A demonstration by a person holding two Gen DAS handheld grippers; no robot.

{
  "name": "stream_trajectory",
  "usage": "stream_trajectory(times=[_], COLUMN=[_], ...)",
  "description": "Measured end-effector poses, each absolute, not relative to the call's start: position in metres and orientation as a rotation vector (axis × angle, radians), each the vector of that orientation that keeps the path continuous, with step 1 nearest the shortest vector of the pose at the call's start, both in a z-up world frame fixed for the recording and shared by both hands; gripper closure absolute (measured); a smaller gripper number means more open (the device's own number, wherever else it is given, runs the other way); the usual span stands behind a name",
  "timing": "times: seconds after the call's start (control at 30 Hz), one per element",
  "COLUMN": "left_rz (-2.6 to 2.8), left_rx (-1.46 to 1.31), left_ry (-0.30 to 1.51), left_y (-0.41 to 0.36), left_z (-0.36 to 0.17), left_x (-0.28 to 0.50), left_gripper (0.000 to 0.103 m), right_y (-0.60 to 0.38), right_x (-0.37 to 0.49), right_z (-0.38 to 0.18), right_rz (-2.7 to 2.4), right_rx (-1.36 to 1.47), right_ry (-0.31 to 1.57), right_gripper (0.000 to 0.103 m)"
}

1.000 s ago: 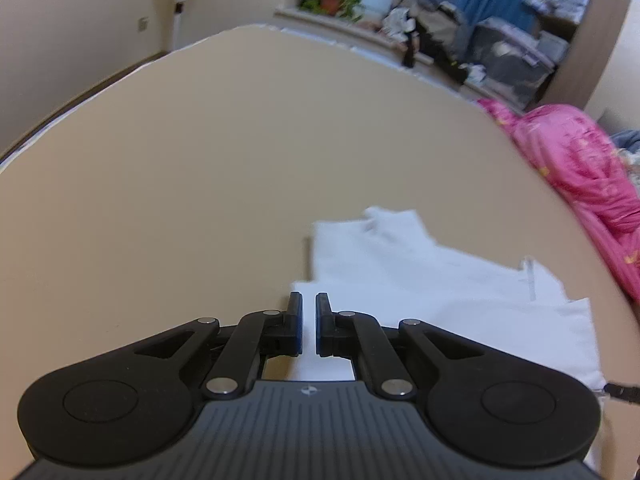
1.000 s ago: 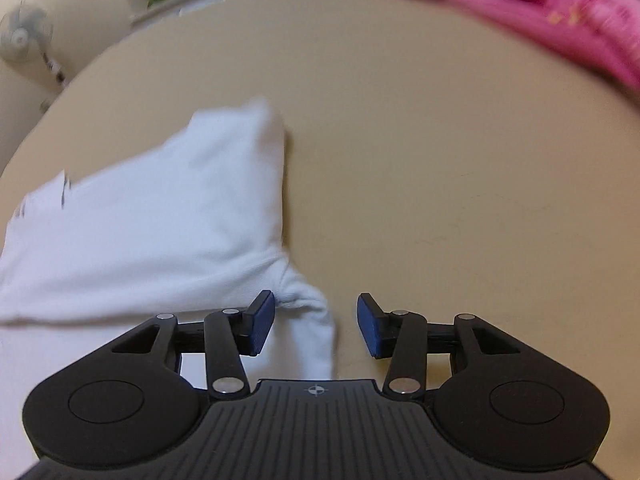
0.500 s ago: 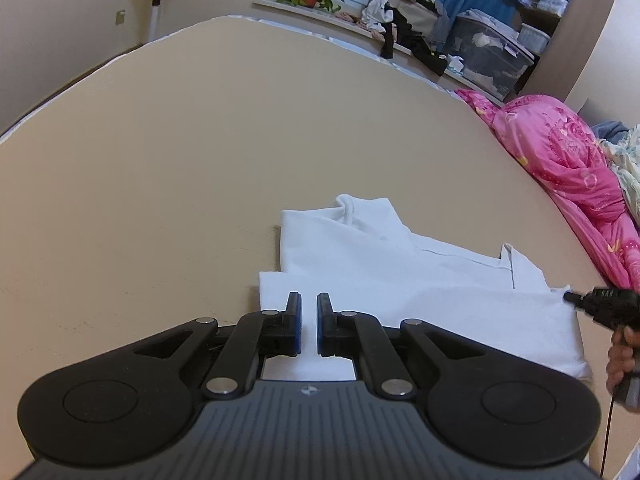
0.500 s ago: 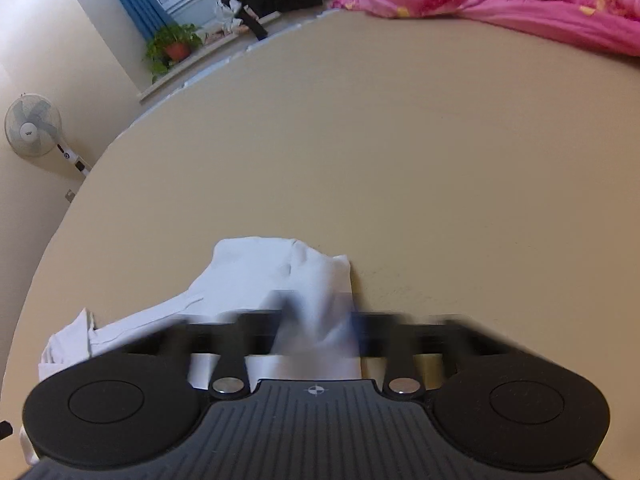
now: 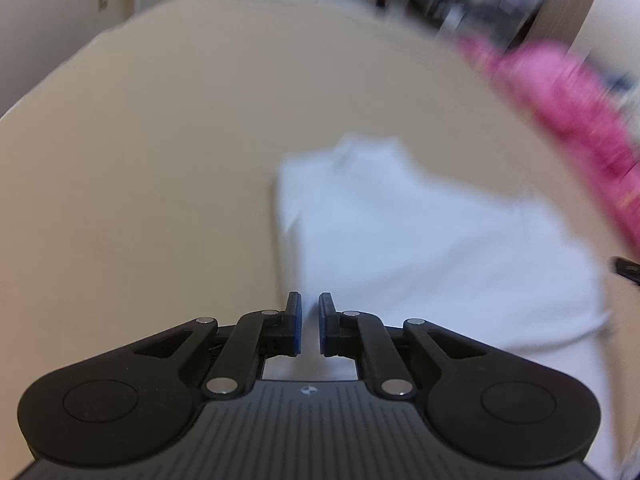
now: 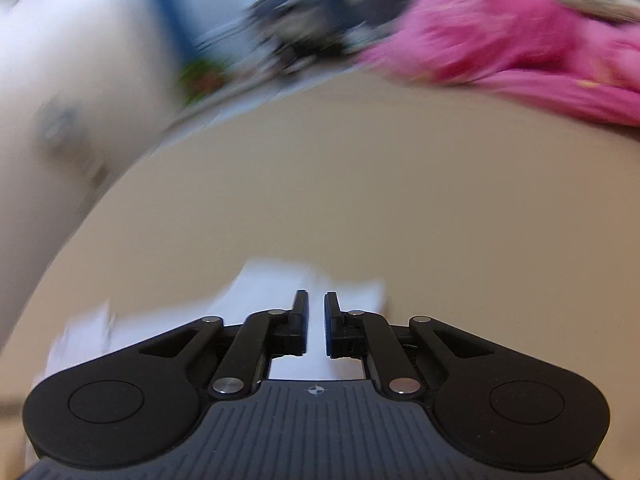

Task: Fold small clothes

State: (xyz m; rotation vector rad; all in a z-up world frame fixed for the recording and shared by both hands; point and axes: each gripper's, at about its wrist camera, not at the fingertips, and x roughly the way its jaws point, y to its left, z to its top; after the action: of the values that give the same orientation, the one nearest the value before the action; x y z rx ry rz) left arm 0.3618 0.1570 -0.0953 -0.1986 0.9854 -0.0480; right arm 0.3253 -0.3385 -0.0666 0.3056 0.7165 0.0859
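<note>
A small white garment (image 5: 420, 240) lies partly folded on the tan surface (image 5: 160, 160), blurred by motion. My left gripper (image 5: 310, 322) is over its near left corner, jaws nearly closed with white cloth showing in the narrow gap. In the right wrist view the garment (image 6: 264, 292) lies just ahead of and under my right gripper (image 6: 316, 322), whose jaws are also nearly closed with white cloth between them. The right gripper's tip (image 5: 628, 268) shows at the left view's right edge.
A pink quilt (image 5: 580, 120) is heaped along the right edge of the surface, also in the right wrist view (image 6: 520, 48). Blurred room clutter, a plant (image 6: 200, 80) and blue curtains lie beyond the far edge.
My right gripper has closed from wide open to a narrow gap on the garment and swung upward. My left gripper stays shut at the near corner. Both views are now motion-blurred.
</note>
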Motion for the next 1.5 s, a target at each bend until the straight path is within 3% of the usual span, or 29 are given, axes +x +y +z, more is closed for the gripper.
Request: stream_trajectory(times=[0.03, 0.1, 0.13, 0.2, 0.23, 0.27, 0.33, 0.57, 0.8, 0.97, 1.1, 1.23, 1.5], left_rz=[-0.024, -0.026, -0.048, -0.088, -0.077, -0.042, 0.006, 0.024, -0.015, -0.028, 0.02, 0.033, 0.049], left_rx=[-0.198, -0.213, -0.22, -0.19, -0.14, -0.094, -0.104, -0.049, -0.077, -0.074, -0.039, -0.009, -0.017], left_ry=[0.999, 0.958, 0.924, 0.881, 0.909, 0.964, 0.941, 0.744, 0.608, 0.661, 0.839, 0.828, 0.769], left_y=[0.158, 0.158, 0.156, 0.148, 0.143, 0.139, 0.141, 0.133, 0.125, 0.116, 0.11, 0.114, 0.13], left_z=[-0.098, -0.086, -0.078, -0.073, -0.079, -0.091, -0.09, -0.015, 0.056, 0.034, -0.001, -0.002, -0.01], left_x=[0.361, 0.356, 0.352, 0.346, 0.347, 0.349, 0.341, 0.277, 0.157, 0.079, 0.066, 0.055, 0.049], left_gripper=[0.08, 0.08, 0.08, 0.079, 0.078, 0.066, 0.058, 0.058, 0.058, 0.058, 0.062, 0.062, 0.062], right_y=[-0.333, -0.334, -0.338, -0.342, -0.339, -0.341, -0.348, -0.344, -0.366, -0.37, -0.376, -0.377, -0.346], right_x=[0.32, 0.303, 0.29, 0.275, 0.271, 0.266, 0.251, 0.142, 0.061, 0.044, 0.035, 0.029, 0.036], right_z=[-0.077, -0.095, -0.095, -0.099, -0.104, -0.105, -0.085, -0.005, -0.022, -0.038, -0.043, -0.045, -0.042], right_rz=[0.089, 0.011, -0.001, 0.025, 0.007, -0.049, -0.132, -0.091, -0.113, -0.088, -0.105, -0.083, -0.04], right_rx=[0.265, 0.192, 0.208, 0.213, 0.181, 0.186, 0.261, 0.29, 0.324, 0.336, 0.332, 0.406, 0.268], right_ry=[0.793, 0.882, 0.844, 0.831, 0.873, 0.905, 0.886, 0.693, 0.674, 0.731, 0.765, 0.787, 0.776], right_gripper=[0.095, 0.095, 0.08, 0.078, 0.064, 0.057, 0.066, 0.064, 0.061, 0.062, 0.061, 0.061, 0.061])
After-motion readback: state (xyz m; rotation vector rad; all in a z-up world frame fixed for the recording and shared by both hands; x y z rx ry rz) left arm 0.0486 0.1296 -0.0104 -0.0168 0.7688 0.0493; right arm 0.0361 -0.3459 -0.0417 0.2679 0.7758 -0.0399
